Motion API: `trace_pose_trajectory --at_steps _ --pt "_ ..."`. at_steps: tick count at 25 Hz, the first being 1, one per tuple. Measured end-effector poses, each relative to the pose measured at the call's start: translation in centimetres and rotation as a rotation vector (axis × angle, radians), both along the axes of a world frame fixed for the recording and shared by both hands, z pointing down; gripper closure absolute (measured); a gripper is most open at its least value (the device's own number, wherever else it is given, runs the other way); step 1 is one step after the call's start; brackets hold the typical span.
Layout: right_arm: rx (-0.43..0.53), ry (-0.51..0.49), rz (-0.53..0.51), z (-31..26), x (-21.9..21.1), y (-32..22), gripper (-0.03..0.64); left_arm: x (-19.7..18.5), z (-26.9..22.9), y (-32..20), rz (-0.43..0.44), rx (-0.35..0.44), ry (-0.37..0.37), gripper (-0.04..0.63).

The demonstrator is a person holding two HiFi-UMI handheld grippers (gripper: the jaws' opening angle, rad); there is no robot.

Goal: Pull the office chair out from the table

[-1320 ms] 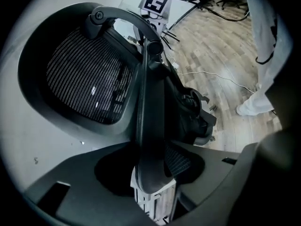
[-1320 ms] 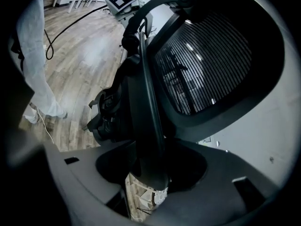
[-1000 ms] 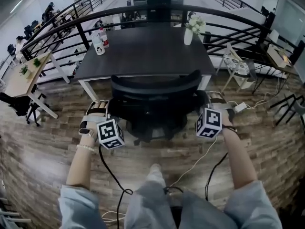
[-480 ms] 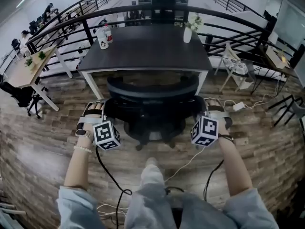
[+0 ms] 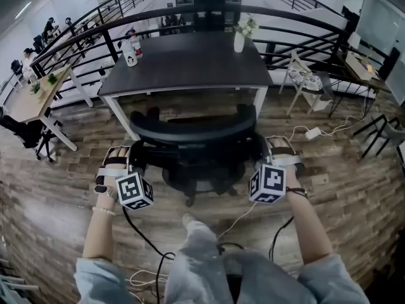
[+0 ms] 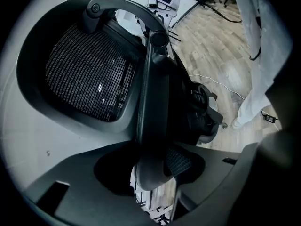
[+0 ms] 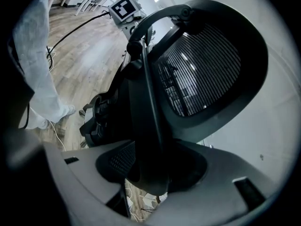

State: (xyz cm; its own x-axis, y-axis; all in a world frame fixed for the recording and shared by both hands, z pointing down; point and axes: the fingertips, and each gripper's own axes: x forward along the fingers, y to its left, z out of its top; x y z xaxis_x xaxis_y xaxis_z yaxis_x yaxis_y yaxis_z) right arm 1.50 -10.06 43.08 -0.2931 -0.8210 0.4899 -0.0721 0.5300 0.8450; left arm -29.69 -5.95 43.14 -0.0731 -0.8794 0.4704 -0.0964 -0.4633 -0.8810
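Note:
A black mesh-backed office chair [image 5: 193, 130] stands just in front of the dark table [image 5: 190, 65], its backrest toward me. My left gripper [image 5: 118, 156] is shut on the left edge of the backrest, and my right gripper [image 5: 279, 147] on the right edge. In the left gripper view the black backrest frame [image 6: 149, 102] runs down between the jaws of the left gripper [image 6: 155, 169], beside the mesh [image 6: 84, 74]. The right gripper view mirrors this: the frame [image 7: 149, 107] sits clamped in the right gripper [image 7: 151, 173]. The chair's base [image 5: 193, 185] shows below the backrest.
Two bottles [image 5: 131, 50] and a vase of flowers [image 5: 240, 38] stand on the table. A curved black railing [image 5: 304, 24] runs behind it. A light desk [image 5: 31, 97] is at the left, a folding stand [image 5: 305, 81] and cables [image 5: 313, 133] at the right. My legs [image 5: 199, 252] are below.
The chair has rolled back from the table toward me, with both grippers holding its backrest edges. More wooden floor now shows between the table and the chair.

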Motion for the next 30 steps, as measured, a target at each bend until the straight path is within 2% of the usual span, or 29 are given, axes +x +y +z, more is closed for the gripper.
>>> trace_pose_trajectory --at_steps 11,17,22,25,27,30 --pt "0.026 0.015 -0.011 0.4 -0.1 2.3 0.414 -0.3 0.7 1.3 -0.004 -0.022 0.029 0.39" --pt "0.035 -0.005 -0.02 0.3 0.0 2.2 0.413 -0.1 0.0 1.0 -0.035 0.069 0.108 0.371" --pt "-0.02 -0.139 -0.002 -0.8 0.0 3.0 0.393 -0.1 -0.8 1.7 -0.078 0.076 0.255 0.357" --pt "-0.031 -0.219 0.001 -2.0 0.3 3.8 0.393 0.0 -2.1 3.0 -0.101 0.133 0.351 0.371" --pt "-0.038 -0.284 0.004 -2.7 0.5 4.8 0.393 0.3 -3.0 4.2 -0.134 0.165 0.446 0.446" --pt "-0.062 -0.413 0.016 -3.7 0.5 6.4 0.408 1.7 -4.5 5.6 -0.177 0.167 0.635 0.465"
